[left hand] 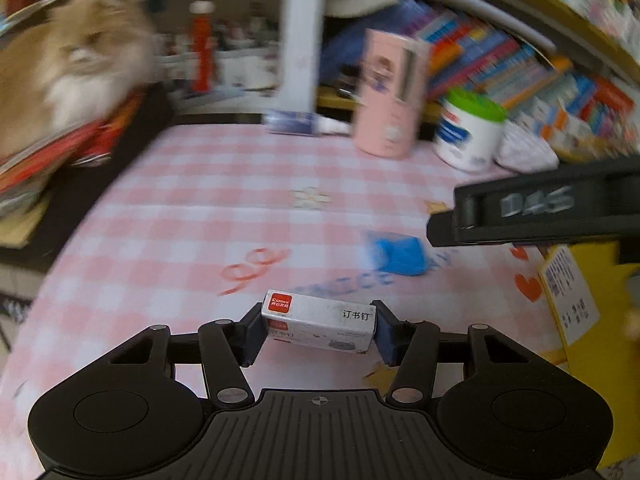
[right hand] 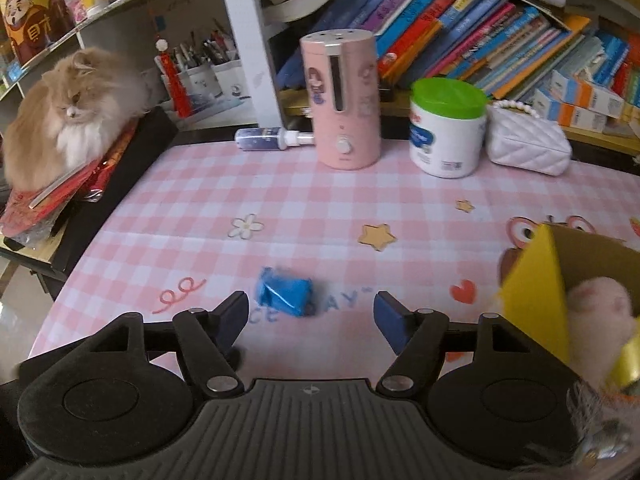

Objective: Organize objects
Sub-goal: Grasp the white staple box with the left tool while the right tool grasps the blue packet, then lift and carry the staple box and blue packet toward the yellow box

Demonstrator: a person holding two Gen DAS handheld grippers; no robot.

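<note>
I see the worktop (right hand: 304,200) under its pink checked cloth filling most of both views, with a shelf of leaning books (right hand: 460,32) along the back. A long-haired cat (right hand: 68,112) sits on a pile of red papers at the far left edge. Near the back of the worktop stand a pink cylinder-shaped appliance (right hand: 344,100) and, to its right, a white tub with a green lid (right hand: 446,128), with a white quilted purse (right hand: 528,144) just beside the tub. A small spray bottle (right hand: 268,138) lies on its side left of the pink appliance. At the right edge a yellow cardboard box (right hand: 536,276) stands open with something pale and fluffy inside. My left claw (left hand: 318,330) pinches a white staple box (left hand: 320,326) by its two short ends, the pads pressing on it, low over the cloth. My right claw (right hand: 310,318) is spread with nothing between the pads; a crumpled blue wrapper (right hand: 286,294) lies on the cloth just beyond it, nearer the left pad. In the left view the same blue wrapper (left hand: 400,256) sits past the staple box, and my right claw comes in as a dark bar from the right edge.
</note>
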